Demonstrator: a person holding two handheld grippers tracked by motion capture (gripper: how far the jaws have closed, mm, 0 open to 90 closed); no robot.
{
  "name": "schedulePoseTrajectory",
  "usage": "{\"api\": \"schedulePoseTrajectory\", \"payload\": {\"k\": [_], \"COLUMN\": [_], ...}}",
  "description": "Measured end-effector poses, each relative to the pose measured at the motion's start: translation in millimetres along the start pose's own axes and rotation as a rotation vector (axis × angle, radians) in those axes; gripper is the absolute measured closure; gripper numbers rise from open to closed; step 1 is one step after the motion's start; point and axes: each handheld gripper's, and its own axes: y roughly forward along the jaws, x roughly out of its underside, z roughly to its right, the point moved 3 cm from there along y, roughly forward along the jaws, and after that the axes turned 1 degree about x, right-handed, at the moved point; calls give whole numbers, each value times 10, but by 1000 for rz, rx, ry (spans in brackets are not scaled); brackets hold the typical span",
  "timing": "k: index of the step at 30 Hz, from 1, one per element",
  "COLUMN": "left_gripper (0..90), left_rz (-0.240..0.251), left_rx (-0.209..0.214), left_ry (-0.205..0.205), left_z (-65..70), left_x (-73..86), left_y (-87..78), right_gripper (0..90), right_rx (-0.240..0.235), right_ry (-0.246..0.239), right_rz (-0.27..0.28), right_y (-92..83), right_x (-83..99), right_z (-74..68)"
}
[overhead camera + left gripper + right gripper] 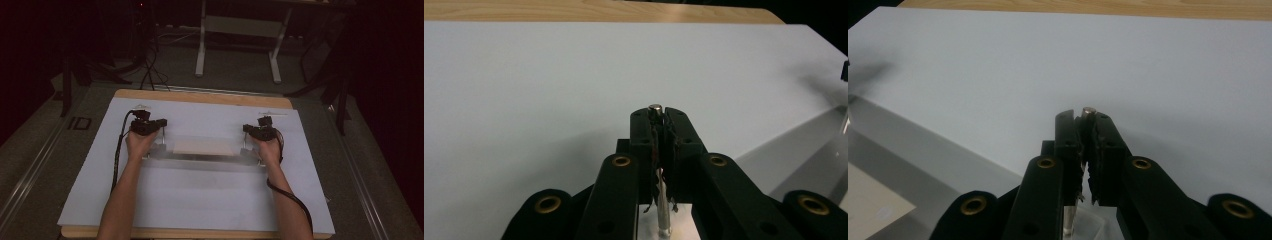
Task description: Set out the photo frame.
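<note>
A clear shallow tray point(200, 158) with a tan board point(204, 147) in it sits across the middle of the white sheet point(200, 195). It looks blurred. My left gripper point(150, 125) is at the tray's left end and my right gripper point(261, 131) at its right end. In the left gripper view my left gripper point(657, 120) is shut on a thin metal pin point(655, 107), and the tray's clear wall point(804, 150) lies to the right. In the right gripper view my right gripper point(1087, 122) is shut on a like metal pin point(1089, 111). There the tray wall point(893, 135) and tan board point(873, 200) lie at the left.
The white sheet covers a wooden tabletop point(200, 96) whose edges show at the back and front. Behind the table stands a white desk frame point(240, 45) on a dark floor, with cables point(150, 70) and dark stands at both sides.
</note>
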Motion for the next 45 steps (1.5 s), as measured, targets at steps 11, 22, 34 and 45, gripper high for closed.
{"api": "schedulePoseTrajectory", "payload": {"k": [11,22,34,45], "left_gripper": [826,725,699,631], "left_rz": [-29,-41,68,76], "left_rx": [-26,-66,-39,-47], "left_ry": [-48,-2,1,116], "left_z": [-30,-22,-83,28], "left_x": [-39,-49,100,304], "left_y": [87,10,-378,-712], "right_gripper": [839,843,848,848], "right_rx": [19,28,24,22], "right_ry": [88,114,132,144], "right_rz": [-23,-39,-43,-46], "right_y": [120,151,161,168], "right_x": [-43,-66,-69,-72], "right_z": [35,36,41,45]}}
